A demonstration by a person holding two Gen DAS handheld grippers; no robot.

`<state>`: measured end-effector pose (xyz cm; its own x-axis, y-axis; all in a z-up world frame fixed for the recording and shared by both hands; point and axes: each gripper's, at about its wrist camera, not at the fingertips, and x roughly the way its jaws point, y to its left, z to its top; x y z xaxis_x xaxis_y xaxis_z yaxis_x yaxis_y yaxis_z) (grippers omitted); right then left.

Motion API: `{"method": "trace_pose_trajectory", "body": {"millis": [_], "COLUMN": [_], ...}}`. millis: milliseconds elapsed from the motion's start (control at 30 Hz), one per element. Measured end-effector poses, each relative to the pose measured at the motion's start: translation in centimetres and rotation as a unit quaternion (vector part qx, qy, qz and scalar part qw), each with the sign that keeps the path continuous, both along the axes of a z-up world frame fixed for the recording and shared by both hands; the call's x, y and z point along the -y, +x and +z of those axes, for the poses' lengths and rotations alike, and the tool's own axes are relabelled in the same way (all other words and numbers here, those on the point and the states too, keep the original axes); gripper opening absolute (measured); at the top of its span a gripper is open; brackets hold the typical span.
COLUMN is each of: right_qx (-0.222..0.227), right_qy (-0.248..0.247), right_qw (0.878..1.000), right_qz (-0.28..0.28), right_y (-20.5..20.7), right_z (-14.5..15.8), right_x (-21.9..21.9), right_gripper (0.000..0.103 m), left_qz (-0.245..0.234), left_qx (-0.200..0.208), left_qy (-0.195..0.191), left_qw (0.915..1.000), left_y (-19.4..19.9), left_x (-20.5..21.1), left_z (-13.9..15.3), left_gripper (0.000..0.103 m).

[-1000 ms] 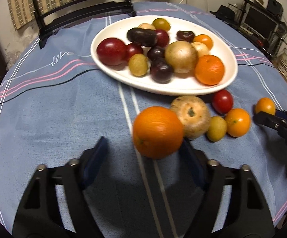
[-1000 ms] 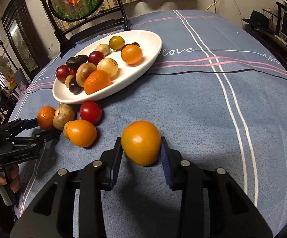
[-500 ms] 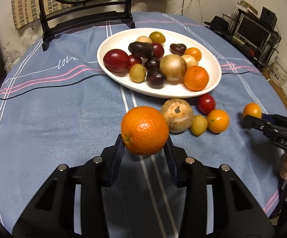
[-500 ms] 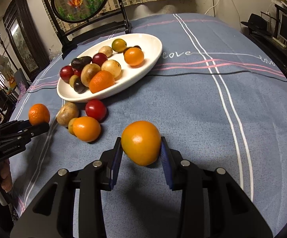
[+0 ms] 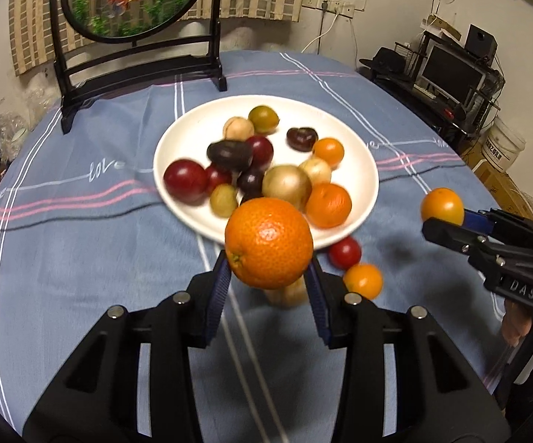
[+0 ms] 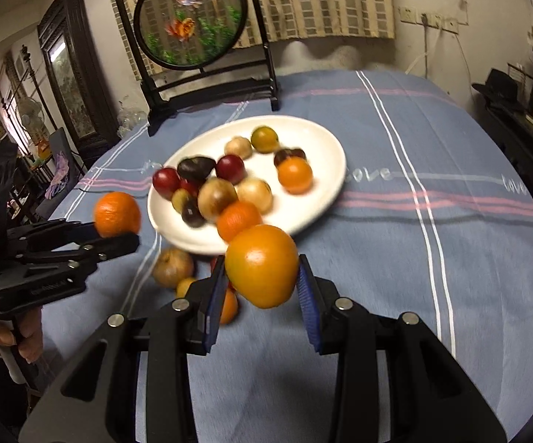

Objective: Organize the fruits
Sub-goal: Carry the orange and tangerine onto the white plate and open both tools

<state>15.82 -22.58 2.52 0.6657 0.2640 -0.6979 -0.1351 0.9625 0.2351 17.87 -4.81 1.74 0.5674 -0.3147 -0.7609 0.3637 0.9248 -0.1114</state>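
A big dimpled orange [image 5: 269, 243] hangs above the blue cloth, just in front of the white plate [image 5: 358, 147], with my left gripper [image 5: 268, 266] shut on it. My right gripper [image 6: 262, 269] is shut on a smooth orange-yellow fruit [image 6: 262, 264], also off the cloth and near the plate [image 6: 325, 140]. Each gripper shows in the other's view: the right gripper [image 5: 447, 229] with its fruit [image 5: 442, 206], the left gripper [image 6: 118, 238] with its orange [image 6: 117, 214]. The plate holds several red, dark, tan and orange fruits.
Loose fruits lie on the cloth below the plate: a red one [image 5: 344, 252], a small orange one [image 5: 363, 280] and a tan one [image 6: 173, 267]. A round goldfish screen on a black stand [image 5: 133, 0] stands behind the plate. A desk with a monitor [image 5: 450, 74] is off the right edge.
The left jaws closed on the big orange and lifted it off the cloth. Both grippers rose with their fruits, and the plate now sits closer to the middle of both views.
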Motion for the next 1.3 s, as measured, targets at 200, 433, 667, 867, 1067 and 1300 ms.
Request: {"method": "trace_pose_trajectory", "body": {"millis": [200,433,667,867,1067,1300], "right_qx": [0.011,-0.021,-0.046,-0.013,-0.005,-0.004], "right_qy": [-0.004,-0.015,0.018,0.03,0.022,-0.033], "right_qw": [1.0,1.0,0.999,0.999,0.999,0.999], "right_qz": [0.014,0.002,-0.001,-0.018,-0.023,-0.022], "right_y": [4.7,10.9,14.6,13.1,9.8,5.1], "right_z": [1.0,-0.3,-2.3,-0.9,0.1,-0.9], "right_x": [-0.8,-1.4,-2.0,-1.4,0.2,0.2], "right_gripper": [0.038,0.038,0.041,0.064,0.064,0.064], "left_qz": [0.008,0.021,0.04,0.05,0.04,0.052], "left_qx": [-0.012,-0.054,-0.053,-0.02,-0.002,0.007], "left_qy": [-0.016,-0.038,-0.052,-0.056,-0.031,-0.023], "left_qw": [0.9998,0.9976,0.9965,0.997,0.9987,0.9984], "left_y": [4.0,8.3,9.9,8.8,6.4,3.1], "left_x": [1.2,1.8,1.3,0.4,0.5,-0.9], "left_z": [-0.1,-2.0,-2.4,-0.6,0.3,0.3], "left_gripper": [0.041,0.042,0.05,0.066,0.073,0.085]}}
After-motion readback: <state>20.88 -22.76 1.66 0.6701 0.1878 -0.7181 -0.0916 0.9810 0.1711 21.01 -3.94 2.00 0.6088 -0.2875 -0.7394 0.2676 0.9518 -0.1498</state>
